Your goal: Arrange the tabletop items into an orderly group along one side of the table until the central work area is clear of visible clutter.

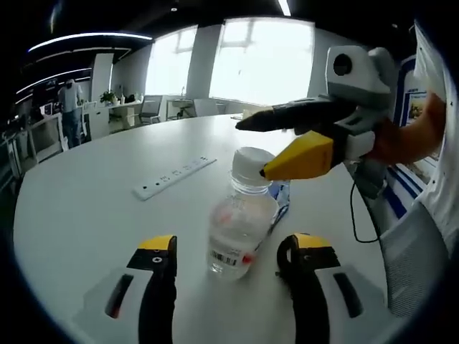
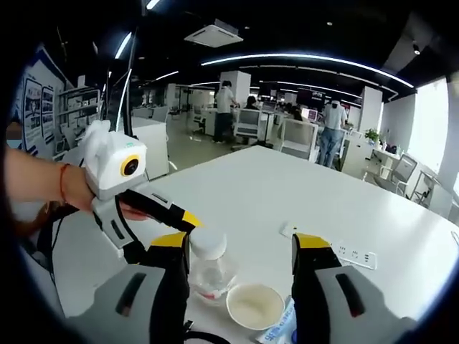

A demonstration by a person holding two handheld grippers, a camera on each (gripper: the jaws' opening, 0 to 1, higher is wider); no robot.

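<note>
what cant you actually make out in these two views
- Bottle label text: too small and blurred, left gripper view.
- Blue packet: mostly hidden behind the bottle there; cut by the bottom edge in the right gripper view.
- Bowl contents: too washed out to tell.
- Power strip: partly hidden by the right gripper.

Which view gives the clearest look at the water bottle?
The left gripper view: the water bottle stands whole between the open jaws, cap and label visible. In the right gripper view, the right gripper has a jaw hiding part of it, beside a bowl.
</note>
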